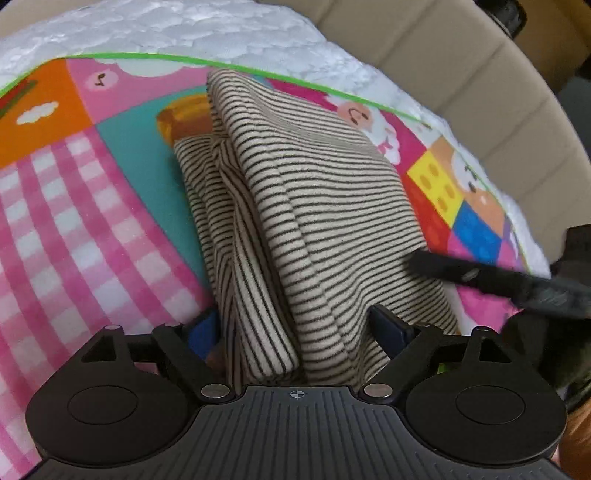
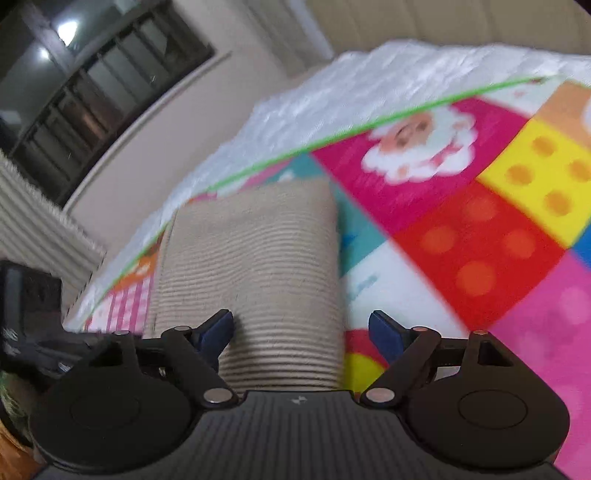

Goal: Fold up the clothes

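Observation:
A beige top with thin dark stripes (image 1: 314, 206) lies folded in a long bundle on a bright play mat (image 1: 74, 221). My left gripper (image 1: 298, 330) is open and straddles the bundle's near end, a blue pad (image 1: 391, 328) on each side of the cloth. One black finger of the right gripper (image 1: 480, 277) reaches in from the right onto the garment's right edge. The right wrist view is blurred. There my right gripper (image 2: 301, 330) is open, its left finger over the striped top (image 2: 251, 251) and its right finger over the mat (image 2: 480, 240).
The mat lies on a white quilted cover (image 1: 184, 29) with a green border line between them. A beige padded headboard (image 1: 461, 74) curves behind. A dark barred window (image 2: 92, 85) and a ribbed white panel (image 2: 29, 229) stand at the left.

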Available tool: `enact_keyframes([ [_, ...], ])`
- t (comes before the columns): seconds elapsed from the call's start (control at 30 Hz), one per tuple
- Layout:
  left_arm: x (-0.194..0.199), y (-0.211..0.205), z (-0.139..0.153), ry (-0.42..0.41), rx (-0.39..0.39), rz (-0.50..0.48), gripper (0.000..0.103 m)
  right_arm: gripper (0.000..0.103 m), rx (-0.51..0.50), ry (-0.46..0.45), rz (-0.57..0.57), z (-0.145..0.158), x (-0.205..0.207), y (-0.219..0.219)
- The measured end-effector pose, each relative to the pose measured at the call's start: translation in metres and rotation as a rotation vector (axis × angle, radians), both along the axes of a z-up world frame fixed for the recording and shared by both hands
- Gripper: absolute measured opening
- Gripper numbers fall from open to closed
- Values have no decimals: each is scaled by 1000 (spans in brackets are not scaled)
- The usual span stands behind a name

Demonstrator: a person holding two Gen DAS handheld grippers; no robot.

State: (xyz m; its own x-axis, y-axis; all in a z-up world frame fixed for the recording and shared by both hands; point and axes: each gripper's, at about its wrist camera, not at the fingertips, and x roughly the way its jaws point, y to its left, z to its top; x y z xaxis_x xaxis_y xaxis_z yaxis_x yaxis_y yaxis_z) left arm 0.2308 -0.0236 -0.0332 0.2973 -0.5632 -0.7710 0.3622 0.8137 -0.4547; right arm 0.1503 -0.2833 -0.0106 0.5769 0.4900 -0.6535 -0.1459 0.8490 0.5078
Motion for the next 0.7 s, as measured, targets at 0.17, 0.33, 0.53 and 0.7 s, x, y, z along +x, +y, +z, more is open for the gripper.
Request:
enact_keyframes([
  [0.17,2,30,5,-1,13,6,60,73,-120,-53,103,9,25,53],
  [0.33,20,82,9,-43,42,94,61,73,-139,-92,189,7,66,111],
  [0.53,18,113,40,-193,90,120,60,79,-200,-154,209,12,71,138],
  [0.7,26,108,79,-412,28,128,58,86,-340,-300,239,38,37,139],
])
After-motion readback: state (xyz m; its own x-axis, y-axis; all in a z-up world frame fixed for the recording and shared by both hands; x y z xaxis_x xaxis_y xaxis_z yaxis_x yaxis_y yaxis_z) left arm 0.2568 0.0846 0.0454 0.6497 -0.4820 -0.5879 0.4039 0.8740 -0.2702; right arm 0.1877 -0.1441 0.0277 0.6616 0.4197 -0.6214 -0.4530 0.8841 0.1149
